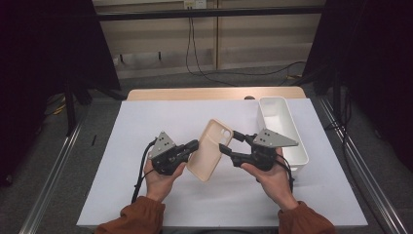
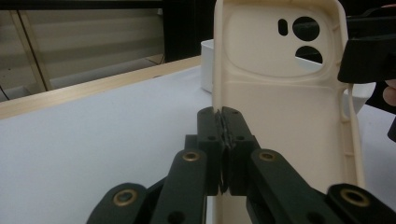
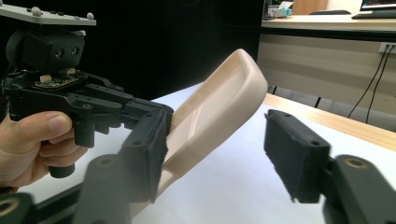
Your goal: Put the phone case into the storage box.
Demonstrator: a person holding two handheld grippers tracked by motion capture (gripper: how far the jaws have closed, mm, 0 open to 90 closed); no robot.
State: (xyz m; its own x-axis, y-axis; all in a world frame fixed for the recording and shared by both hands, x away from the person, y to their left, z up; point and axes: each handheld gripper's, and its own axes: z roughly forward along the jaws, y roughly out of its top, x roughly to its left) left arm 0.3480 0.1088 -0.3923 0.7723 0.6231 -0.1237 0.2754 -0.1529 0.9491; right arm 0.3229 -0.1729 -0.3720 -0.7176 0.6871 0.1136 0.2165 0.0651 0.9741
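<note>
White sheet (image 1: 146, 146); white bin (image 1: 292, 146) beside phone case (image 1: 210, 148).

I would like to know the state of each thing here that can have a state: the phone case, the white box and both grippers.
Phone case: empty, held above the table, tilted, inner side toward the left gripper.
White box: open on top, upright, looks empty.
Left gripper: shut on the phone case's side edge.
Right gripper: open, jaws either side of the phone case, one pad at its wall, not clamped.
</note>
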